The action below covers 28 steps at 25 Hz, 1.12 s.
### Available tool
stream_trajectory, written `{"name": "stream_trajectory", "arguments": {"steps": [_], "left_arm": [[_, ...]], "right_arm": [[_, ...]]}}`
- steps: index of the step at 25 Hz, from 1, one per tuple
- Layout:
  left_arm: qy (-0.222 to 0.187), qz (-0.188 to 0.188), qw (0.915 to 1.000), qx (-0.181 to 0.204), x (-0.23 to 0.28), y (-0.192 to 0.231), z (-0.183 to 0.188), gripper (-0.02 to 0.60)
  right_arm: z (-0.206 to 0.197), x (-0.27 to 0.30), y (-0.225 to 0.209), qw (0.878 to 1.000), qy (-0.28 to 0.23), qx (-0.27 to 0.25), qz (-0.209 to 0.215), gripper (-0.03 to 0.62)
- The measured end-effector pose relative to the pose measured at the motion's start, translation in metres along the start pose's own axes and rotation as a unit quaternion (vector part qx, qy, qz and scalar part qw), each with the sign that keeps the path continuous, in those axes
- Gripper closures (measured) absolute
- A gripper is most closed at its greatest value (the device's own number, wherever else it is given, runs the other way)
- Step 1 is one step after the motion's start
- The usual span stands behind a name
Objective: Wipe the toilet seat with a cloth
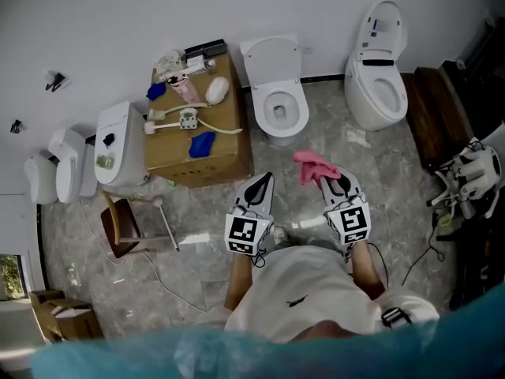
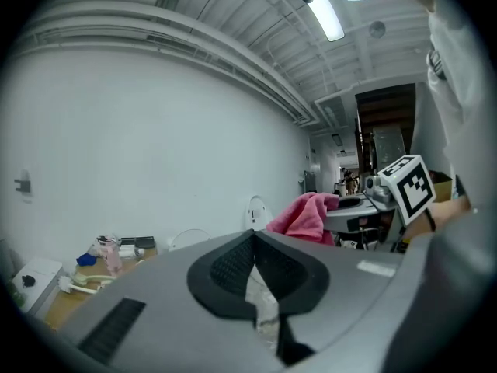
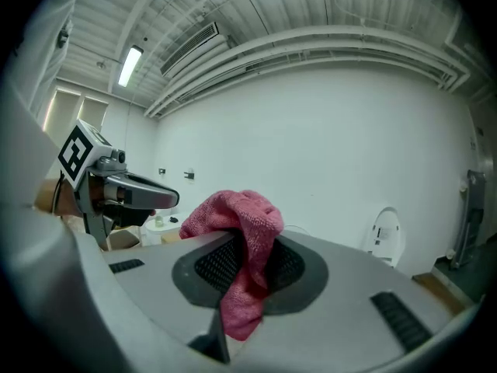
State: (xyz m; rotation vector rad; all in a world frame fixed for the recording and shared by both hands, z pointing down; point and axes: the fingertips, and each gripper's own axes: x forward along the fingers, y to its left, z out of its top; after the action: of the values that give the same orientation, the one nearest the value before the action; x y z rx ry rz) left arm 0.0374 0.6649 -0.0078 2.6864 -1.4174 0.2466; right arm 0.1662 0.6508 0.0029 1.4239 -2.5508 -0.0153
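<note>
The right gripper [image 1: 330, 181] is clenched on one pink cloth [image 3: 237, 220]. In the right gripper view the cloth is pinched between the two dark pads, with a bunch of it standing above the jaws and a tail hanging below them. The left gripper [image 2: 252, 238] is closed with its tips touching and nothing held; only speckled floor [image 1: 197, 243] shows through the slit lower down. The person holds the two grippers side by side, close to the body and near each other but apart. Each carries one marker cube, the left cube [image 1: 246, 234] and the right cube [image 1: 351, 221].

In the head view the cloth sits at the tip of the right gripper, over the floor and short of the toilets. Two toilets stand against the white wall with their lids raised: the nearer toilet [image 1: 276, 105] straight ahead of the grippers, the second toilet [image 1: 377, 77] off to the right. The cloth touches neither seat.

Left of the nearer toilet, just beside it, stands one cardboard box [image 1: 201, 164]. On its top lie two blue objects [image 1: 202, 143], well apart, among white hoses and small fittings. Further left, three more white fixtures [image 1: 117, 144] stand in a row along the wall. One brown chair [image 1: 120, 226] stands on the floor below the box
</note>
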Motion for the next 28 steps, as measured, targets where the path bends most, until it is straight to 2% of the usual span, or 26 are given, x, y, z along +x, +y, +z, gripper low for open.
{"name": "stream_trajectory", "arguments": {"steps": [6, 14, 28], "left_arm": [[-0.002, -0.024, 0.9997, -0.003, 0.011, 0.029, -0.008, 0.575], [0.002, -0.044, 0.999, -0.012, 0.04, 0.053, -0.009, 0.575], [0.013, -0.004, 0.9997, -0.019, 0.121, 0.107, 0.005, 0.575]], "right_arm": [[0.0, 0.025, 0.009, 1.0, 0.008, -0.007, -0.02, 0.54], [-0.004, 0.053, -0.006, 0.999, 0.027, 0.003, -0.04, 0.54], [-0.003, 0.145, -0.067, 1.0, 0.028, 0.011, -0.004, 0.54]]}}
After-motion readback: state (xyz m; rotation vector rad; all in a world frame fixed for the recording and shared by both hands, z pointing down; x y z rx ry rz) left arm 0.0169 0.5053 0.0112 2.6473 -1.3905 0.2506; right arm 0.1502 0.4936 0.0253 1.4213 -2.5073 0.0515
